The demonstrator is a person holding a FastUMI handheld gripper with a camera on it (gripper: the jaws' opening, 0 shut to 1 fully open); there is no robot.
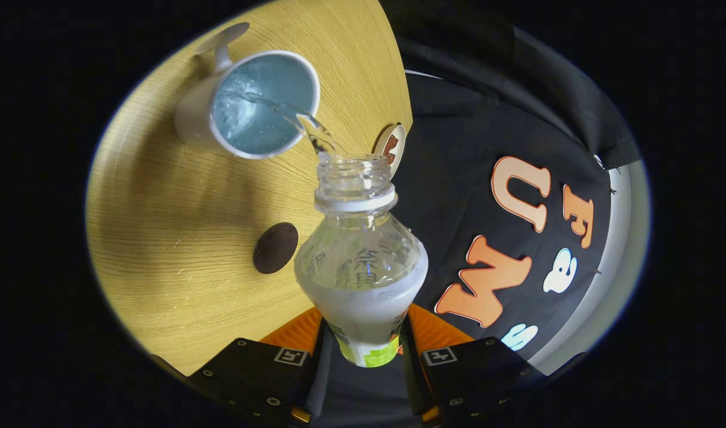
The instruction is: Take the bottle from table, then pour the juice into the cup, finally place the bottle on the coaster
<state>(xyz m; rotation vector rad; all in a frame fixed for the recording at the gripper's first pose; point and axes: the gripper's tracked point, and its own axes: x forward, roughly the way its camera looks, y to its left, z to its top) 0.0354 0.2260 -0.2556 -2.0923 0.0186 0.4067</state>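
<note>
Juice pours in a thin stream into the cup [248,104], upper left of the frame, and the cup looks partly full. To pour well, I think the tilt should stay small so the stream lands inside the rim, then the bottle should tip back up slowly. One cup. One dark round disc [275,248] lies on the bench [160,208], left of middle. One bottle [361,261] sits mid-frame, gripped between the fingers [315,333]. One coaster [390,148] shows just right of its mouth.
</note>
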